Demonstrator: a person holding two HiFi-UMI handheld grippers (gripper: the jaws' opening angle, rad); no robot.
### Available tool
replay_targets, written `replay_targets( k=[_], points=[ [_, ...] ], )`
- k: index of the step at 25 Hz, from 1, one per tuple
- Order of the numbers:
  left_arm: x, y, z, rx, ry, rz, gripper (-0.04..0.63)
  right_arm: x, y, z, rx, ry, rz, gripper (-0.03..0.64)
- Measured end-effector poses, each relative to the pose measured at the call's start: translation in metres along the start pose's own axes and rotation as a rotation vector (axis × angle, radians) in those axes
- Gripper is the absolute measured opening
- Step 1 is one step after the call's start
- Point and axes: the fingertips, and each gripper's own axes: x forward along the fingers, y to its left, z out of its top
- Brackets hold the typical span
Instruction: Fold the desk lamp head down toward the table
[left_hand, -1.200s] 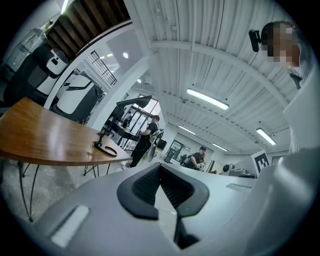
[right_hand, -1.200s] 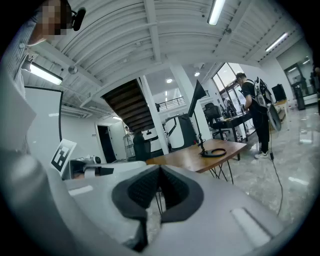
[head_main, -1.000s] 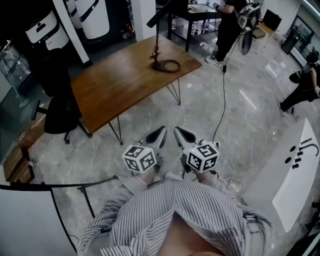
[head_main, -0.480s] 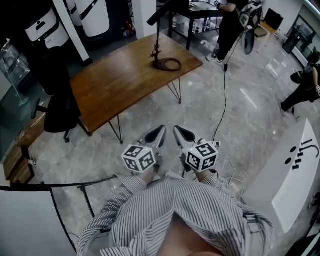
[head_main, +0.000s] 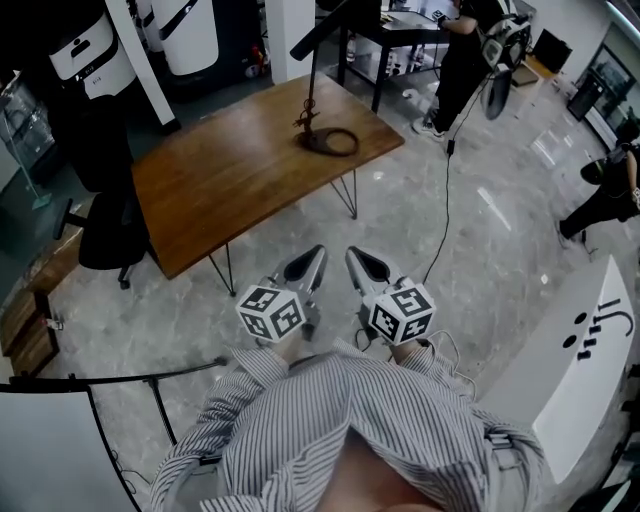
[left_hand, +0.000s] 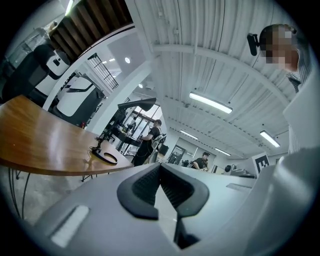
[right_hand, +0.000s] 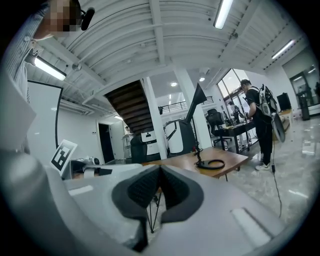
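Since the earlier frame your two grippers had slid a little toward the wooden table (head_main: 230, 180), and the table and the black office chair (head_main: 105, 215) had drifted left in the head view. Your left gripper (head_main: 312, 258) had its jaws closed together with nothing between them, and your right gripper (head_main: 358, 260) was the same, pads meeting and empty. Both were over bare floor, well apart from the table.

No readable writing showed anywhere. Each gripper carried one cube with black-and-white square markers, the left cube (head_main: 270, 313) and the right cube (head_main: 402, 312), so two cubes. A white panel (head_main: 590, 350) at your right bore black marks you could not read as letters.

There was one desk lamp (head_main: 313, 100), standing near the table's far right end on a ring-shaped base (head_main: 322, 143), its dark head (head_main: 318, 30) raised high above the tabletop. One table, one chair. Two other people were in view: one (head_main: 460, 50) at a far desk, one (head_main: 610, 190) at the right edge.
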Motion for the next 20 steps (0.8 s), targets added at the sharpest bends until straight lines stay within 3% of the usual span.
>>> replay_targets(
  k=[5, 12, 20],
  points=[
    [0.027, 0.014, -0.009, -0.007, 0.036, 0.008, 0.0, 0.019, -0.031, -0.005, 0.011, 0.015, -0.016, 0.002],
    [0.081, 0.058, 0.007, -0.005, 0.018, -0.002, 0.0, 0.07, -0.076, 0.001, -0.008, 0.024, -0.042, 0.002],
    [0.17, 0.131, 0.065, 0.052, 0.041, -0.067, 0.0, 0.172, -0.145, 0.058, -0.06, -0.003, -0.088, 0.002]
  ],
)
